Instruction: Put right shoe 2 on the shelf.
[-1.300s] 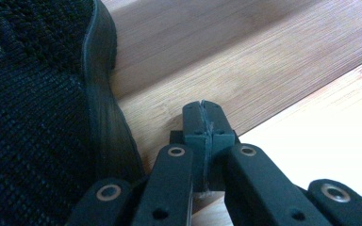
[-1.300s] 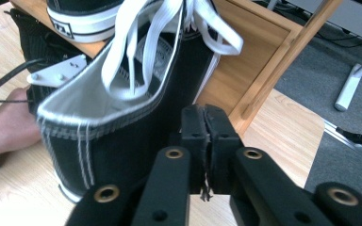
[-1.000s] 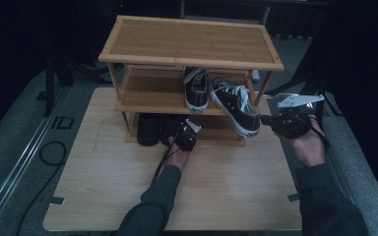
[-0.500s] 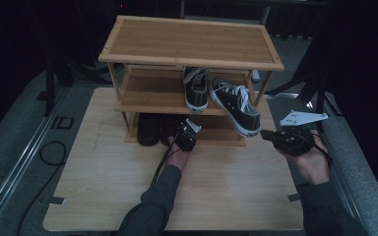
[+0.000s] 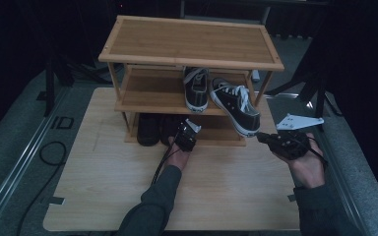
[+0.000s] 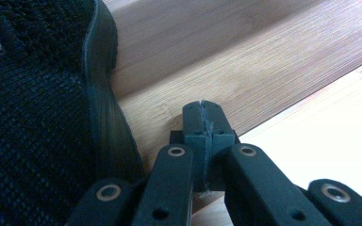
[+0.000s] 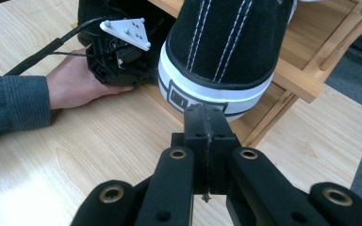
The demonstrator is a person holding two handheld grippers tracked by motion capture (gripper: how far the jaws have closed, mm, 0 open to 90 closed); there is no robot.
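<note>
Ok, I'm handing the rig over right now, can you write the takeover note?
Left gripper: shut, empty, at the rack's bottom shelf beside the black shoes stored there.
Right gripper: shut, empty, pointing at the heel of the skewed sneaker.
Middle shelf: one black-and-white sneaker sits straight; the skewed one hangs heel-out over the front edge.
Done: both pairs are on the rack.
Left, probably: push the overhanging sneaker in and square it beside its mate.

A bamboo shoe rack (image 5: 189, 43) stands on the wooden table (image 5: 103, 187). 2 black sneakers (image 5: 196, 88) sit on its middle shelf, the right one (image 5: 236, 105) overhanging the edge. The left gripper (image 5: 186, 135) rests at the bottom shelf beside dark shoes (image 5: 148, 130); the right gripper (image 5: 281, 143) hovers near the overhanging heel.
</note>
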